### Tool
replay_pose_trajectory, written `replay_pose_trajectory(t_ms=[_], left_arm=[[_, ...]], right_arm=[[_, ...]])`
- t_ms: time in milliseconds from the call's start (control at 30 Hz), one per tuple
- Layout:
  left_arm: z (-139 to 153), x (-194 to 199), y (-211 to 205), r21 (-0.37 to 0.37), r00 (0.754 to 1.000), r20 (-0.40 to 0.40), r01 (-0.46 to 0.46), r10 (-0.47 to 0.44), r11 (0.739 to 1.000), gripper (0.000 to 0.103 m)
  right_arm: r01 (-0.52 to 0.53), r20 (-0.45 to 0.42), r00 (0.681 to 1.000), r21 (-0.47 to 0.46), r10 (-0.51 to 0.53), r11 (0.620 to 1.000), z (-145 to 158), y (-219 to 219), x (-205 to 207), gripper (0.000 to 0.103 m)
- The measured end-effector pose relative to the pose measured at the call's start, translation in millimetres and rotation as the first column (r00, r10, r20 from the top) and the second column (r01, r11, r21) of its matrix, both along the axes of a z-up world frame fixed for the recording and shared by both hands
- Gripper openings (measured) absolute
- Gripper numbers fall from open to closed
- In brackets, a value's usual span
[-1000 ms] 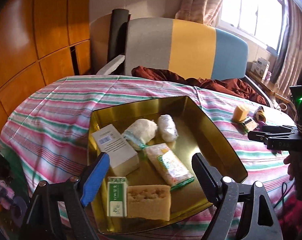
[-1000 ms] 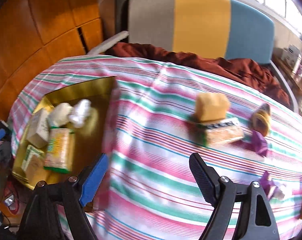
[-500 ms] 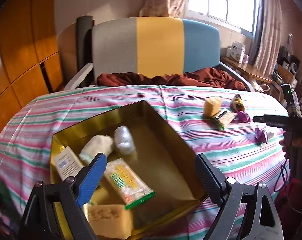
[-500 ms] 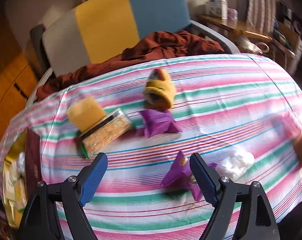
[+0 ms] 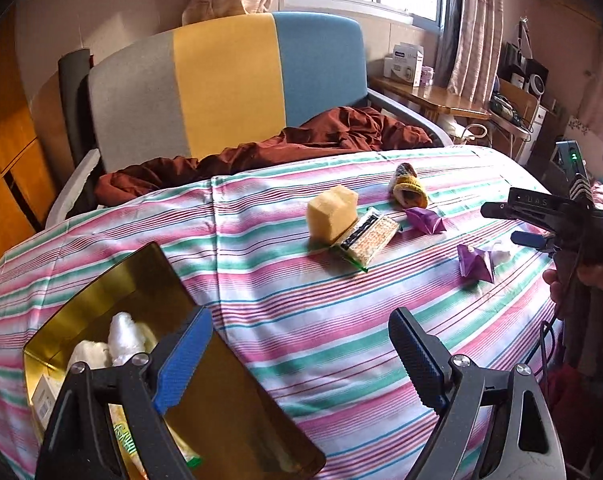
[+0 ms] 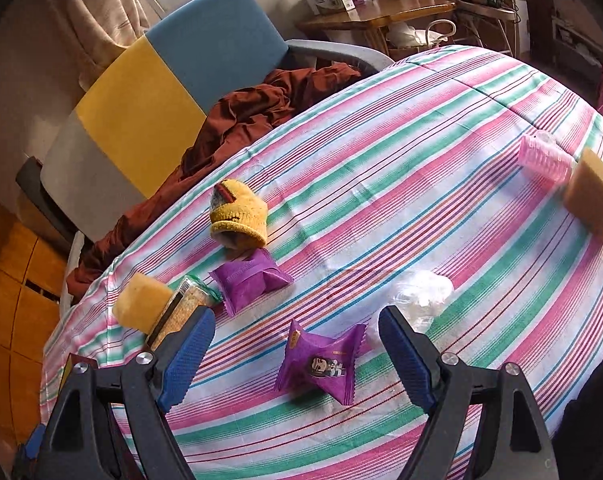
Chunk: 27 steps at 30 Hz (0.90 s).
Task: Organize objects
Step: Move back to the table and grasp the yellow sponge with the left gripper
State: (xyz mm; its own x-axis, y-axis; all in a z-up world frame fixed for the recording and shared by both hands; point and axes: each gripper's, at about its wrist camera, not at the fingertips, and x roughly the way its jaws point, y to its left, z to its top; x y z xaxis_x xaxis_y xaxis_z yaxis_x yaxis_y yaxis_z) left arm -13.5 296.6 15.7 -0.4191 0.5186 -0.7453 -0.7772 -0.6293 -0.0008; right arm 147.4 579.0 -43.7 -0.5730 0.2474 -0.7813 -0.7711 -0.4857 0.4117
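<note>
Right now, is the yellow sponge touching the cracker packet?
Touching. In the left wrist view the yellow sponge leans against the cracker packet, with no striped cloth showing between them.

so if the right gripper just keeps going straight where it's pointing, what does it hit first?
Probably the crinkled purple snack packet, lying between the open right gripper fingers' line on the striped cloth; depth is uncertain.

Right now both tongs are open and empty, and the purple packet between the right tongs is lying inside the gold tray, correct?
Not quite. The right wrist view shows the purple packet lying on the striped cloth, not in the gold tray. The rest holds: the right tongs and left tongs are open and empty.
</note>
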Motion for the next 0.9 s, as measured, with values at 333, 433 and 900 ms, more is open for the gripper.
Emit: replay_pose_trajectory(t_ms=[333, 433, 900], left_arm=[[-25.2, -50.8, 84.7, -0.067, 0.999, 0.039, 0.039, -0.036, 0.997, 0.087], [-33.6, -60.2, 109.5, -0.074, 0.997, 0.014, 0.071, -0.07, 0.995, 0.087], [-87.7, -107.4, 184.5, -0.147, 0.988, 0.07, 0.145, -0.136, 0.978, 0.08]], right_arm=[[-0.076, -0.029, 0.997, 0.002, 0.076, 0.997, 4.5, -8.0, -8.7, 0.086], [-0.089, -0.042, 0.995, -0.014, 0.088, 0.996, 3.6, -7.9, -9.8, 0.086], [0.085, -0.164, 0.981, -0.098, -0.1, 0.992, 3.9, 21.5, 27.2, 0.086]])
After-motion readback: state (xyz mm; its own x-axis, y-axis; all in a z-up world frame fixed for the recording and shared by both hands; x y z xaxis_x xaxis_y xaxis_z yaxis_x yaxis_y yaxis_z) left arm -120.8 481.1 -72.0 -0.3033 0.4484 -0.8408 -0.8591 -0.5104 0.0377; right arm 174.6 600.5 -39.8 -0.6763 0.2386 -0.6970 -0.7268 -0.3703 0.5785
